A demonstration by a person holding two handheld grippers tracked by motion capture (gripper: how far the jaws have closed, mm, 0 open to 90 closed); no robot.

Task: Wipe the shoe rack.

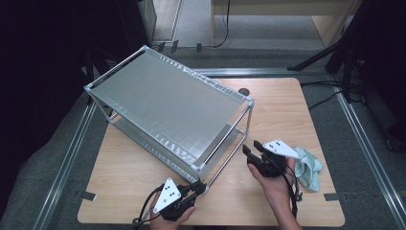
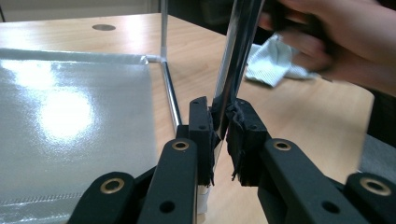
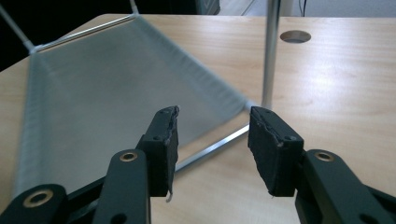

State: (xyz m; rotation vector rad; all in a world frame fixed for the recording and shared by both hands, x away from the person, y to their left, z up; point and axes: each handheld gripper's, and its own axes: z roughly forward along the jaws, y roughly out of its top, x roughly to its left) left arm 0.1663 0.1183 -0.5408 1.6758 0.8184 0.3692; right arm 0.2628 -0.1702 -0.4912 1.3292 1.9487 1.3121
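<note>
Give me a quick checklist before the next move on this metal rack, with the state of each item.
1. Left hand-held gripper clamped on the rack's corner post: ok.
2. Right hand-held gripper open with nothing between its pads: ok.
3. Rack standing on the table: ok.
4. Cloth lying apart from the rack: ok.
5. Lower shelf free of objects: ok.
6. Firmness of the left grip: cannot tell.

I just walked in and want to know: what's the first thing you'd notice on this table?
The big silver two-shelf rack stands slanted across the wooden table, taking up most of it. At its near corner, the left tongs pinch one shiny upright rod. The right tongs hang open and empty beside the rack, with a crumpled pale cloth lying behind that hand.
</note>
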